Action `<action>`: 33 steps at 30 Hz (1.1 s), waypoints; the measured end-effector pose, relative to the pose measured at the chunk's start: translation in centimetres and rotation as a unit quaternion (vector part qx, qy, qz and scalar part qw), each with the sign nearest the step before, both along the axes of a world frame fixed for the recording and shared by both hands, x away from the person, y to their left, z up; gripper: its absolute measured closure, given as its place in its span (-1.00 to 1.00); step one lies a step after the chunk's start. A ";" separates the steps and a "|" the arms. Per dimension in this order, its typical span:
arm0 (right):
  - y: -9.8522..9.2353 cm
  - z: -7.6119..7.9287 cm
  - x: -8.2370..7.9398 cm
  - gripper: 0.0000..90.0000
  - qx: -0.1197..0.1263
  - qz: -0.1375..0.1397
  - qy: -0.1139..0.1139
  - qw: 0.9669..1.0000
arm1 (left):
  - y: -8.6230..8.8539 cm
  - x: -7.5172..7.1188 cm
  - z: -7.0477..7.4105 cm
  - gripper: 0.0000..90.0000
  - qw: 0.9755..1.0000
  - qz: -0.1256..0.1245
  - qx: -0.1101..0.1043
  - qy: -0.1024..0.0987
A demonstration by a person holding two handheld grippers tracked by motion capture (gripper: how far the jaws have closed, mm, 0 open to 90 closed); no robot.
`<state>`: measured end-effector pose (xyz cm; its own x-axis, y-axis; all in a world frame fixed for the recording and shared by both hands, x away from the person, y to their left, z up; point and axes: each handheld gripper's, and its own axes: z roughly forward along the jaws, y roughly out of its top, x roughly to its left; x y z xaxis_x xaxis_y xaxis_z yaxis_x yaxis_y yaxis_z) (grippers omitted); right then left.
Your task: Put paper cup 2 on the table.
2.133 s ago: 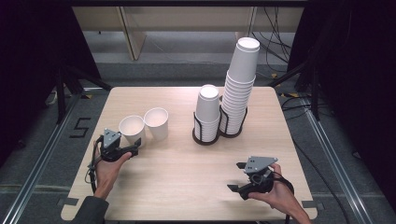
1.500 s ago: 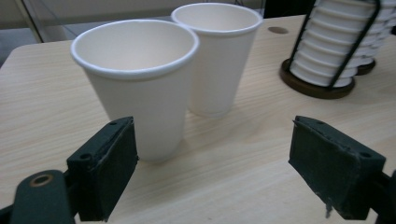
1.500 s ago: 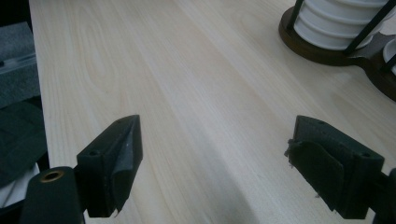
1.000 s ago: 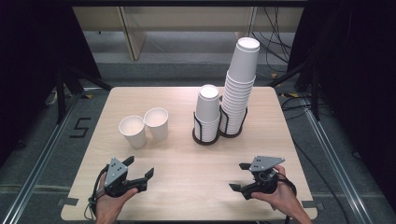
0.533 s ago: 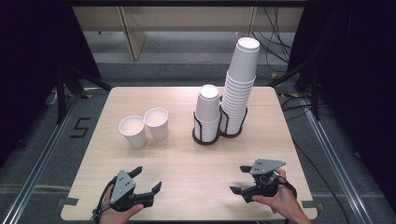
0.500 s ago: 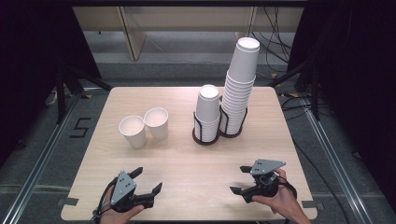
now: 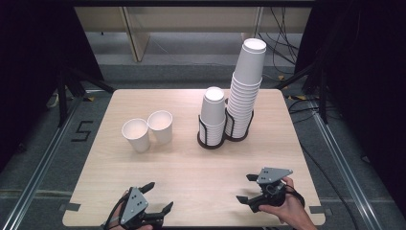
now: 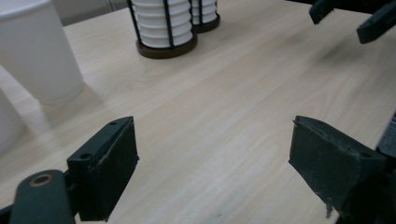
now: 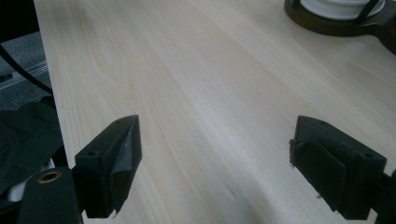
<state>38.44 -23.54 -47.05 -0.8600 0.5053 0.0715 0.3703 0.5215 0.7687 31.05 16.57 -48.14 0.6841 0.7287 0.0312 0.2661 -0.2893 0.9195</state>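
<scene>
**Both tools empty, cups ahead**

The left tool (image 7: pixel 159 199) and right tool (image 7: pixel 248 188) sit near the bench's (image 7: pixel 191 163) front edge, jaws spread wide with nothing between them. Beyond the left tool stand two loose paper cups (image 7: pixel 147 129), touching. Farther right, two cup stacks in black holders (image 7: pixel 225 136).

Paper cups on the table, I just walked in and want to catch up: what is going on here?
A person holds a tool in each hand at the near edge of the table. The left tool and the right tool are both open and empty. Two loose cups stand upright side by side at the left, and two cup stacks sit in black holders farther back. Nothing is being gripped at this moment.
</scene>
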 end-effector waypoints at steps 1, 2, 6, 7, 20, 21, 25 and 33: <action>0.0 -0.1 -0.1 -0.62 -0.001 0.000 0.002 1.000 | 0.0 0.1 0.0 -0.67 1.000 -0.013 0.019 -0.010; 0.1 -0.2 -0.1 -0.61 -0.005 0.004 -0.002 1.000 | -0.3 0.0 -0.1 -0.67 1.000 -0.020 0.017 -0.009; 0.4 -0.5 -0.4 -0.62 -0.011 0.014 0.005 1.000 | -0.9 -0.3 -0.4 -0.67 0.999 -0.042 0.034 -0.001; 0.5 -0.5 -0.4 -0.61 -0.011 0.017 0.003 1.000 | -1.0 -0.3 -0.4 -0.67 0.998 -0.046 0.037 0.000; 0.8 -1.1 -0.4 -0.63 -0.023 0.026 0.010 0.999 | -1.2 0.1 -0.9 -0.67 0.996 -0.058 0.065 0.015; 0.8 -1.1 -0.4 -0.63 -0.024 0.026 0.010 0.999 | -1.2 0.1 -0.9 -0.67 0.996 -0.059 0.064 0.015; 0.9 -1.1 -0.5 -0.63 -0.024 0.021 0.017 0.999 | -1.3 0.1 -0.9 -0.67 0.997 -0.056 0.055 0.013; 0.7 -1.2 -0.2 -0.65 -0.027 0.026 0.003 0.999 | -1.2 0.2 -0.9 -0.67 0.997 -0.054 0.052 0.011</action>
